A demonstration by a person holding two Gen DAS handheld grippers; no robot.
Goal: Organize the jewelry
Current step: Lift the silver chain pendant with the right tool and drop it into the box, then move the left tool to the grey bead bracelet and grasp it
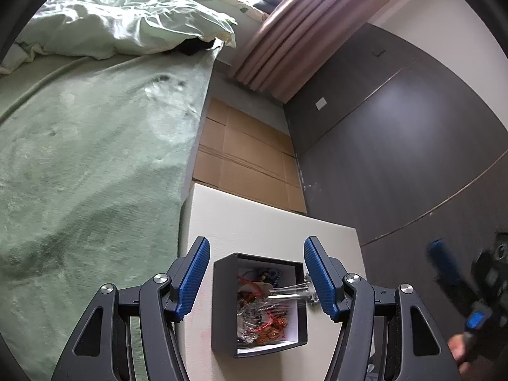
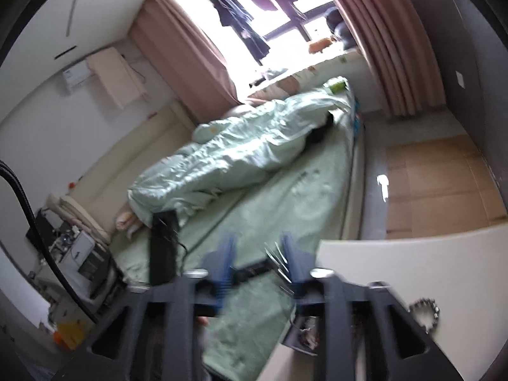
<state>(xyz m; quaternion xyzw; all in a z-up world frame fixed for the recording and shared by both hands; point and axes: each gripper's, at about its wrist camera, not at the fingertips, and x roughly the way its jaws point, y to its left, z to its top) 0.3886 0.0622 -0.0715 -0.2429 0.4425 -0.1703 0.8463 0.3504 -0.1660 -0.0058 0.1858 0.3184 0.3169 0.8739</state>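
A dark open box [image 1: 222, 301] with a white lining sits on a white table [image 1: 254, 219]. It holds a tangle of jewelry [image 1: 263, 314]: red cords, beads and clear packets. My left gripper [image 1: 256, 276] is open, its blue fingers [image 1: 193, 279] on either side of the box, above it. A silver piece [image 1: 309, 287] lies by the box's right edge. My right gripper [image 2: 258, 266] is blurred over the bed; its blue fingers [image 2: 227, 262] stand apart with nothing clearly between them. A beaded bracelet [image 2: 425, 312] lies on the white table [image 2: 412, 254]. The right gripper also shows, blurred, in the left wrist view [image 1: 444, 263].
A bed with a green blanket [image 1: 95, 158] lies left of the table. Flattened cardboard [image 1: 250, 155] covers the floor beyond. A dark wardrobe [image 1: 397, 143] stands to the right. Pink curtains [image 2: 374, 31] frame a bright window. A black device [image 2: 163, 247] rests on the bed.
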